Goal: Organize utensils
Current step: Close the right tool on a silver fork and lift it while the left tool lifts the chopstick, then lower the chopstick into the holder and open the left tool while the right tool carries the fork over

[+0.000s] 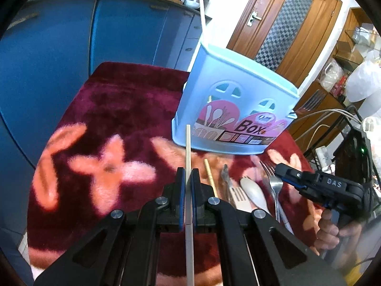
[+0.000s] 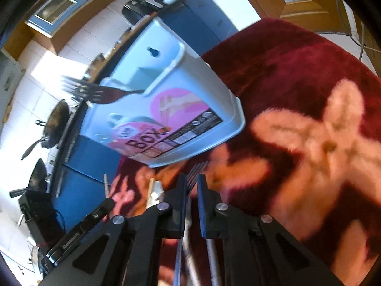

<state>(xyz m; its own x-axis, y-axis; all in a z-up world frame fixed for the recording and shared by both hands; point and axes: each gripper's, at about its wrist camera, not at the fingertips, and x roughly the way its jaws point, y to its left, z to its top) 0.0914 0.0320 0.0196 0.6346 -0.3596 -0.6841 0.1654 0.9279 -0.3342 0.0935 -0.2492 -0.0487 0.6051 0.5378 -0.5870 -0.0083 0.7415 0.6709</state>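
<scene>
My left gripper (image 1: 188,178) is shut on a pale wooden chopstick (image 1: 188,143) that points up toward the light blue utensil box (image 1: 235,109). The box stands on the dark red flowered cloth (image 1: 119,109) and holds a fork (image 2: 107,95) with its tines sticking out. A person's hand holds my right gripper (image 2: 191,188), whose pads sit close on the neck of a metal fork (image 2: 197,170) lying on the cloth. Beside that fork lie a second chopstick (image 1: 210,178), a metal utensil (image 1: 226,178), a slotted spatula (image 1: 240,197) and a white spoon (image 1: 252,193).
Blue cabinets (image 1: 71,47) with pots on the counter stand behind the table. A wooden door (image 1: 285,23) is at the back right. Cables and a power strip (image 1: 323,155) hang off the table's right edge. Left of the box is bare cloth.
</scene>
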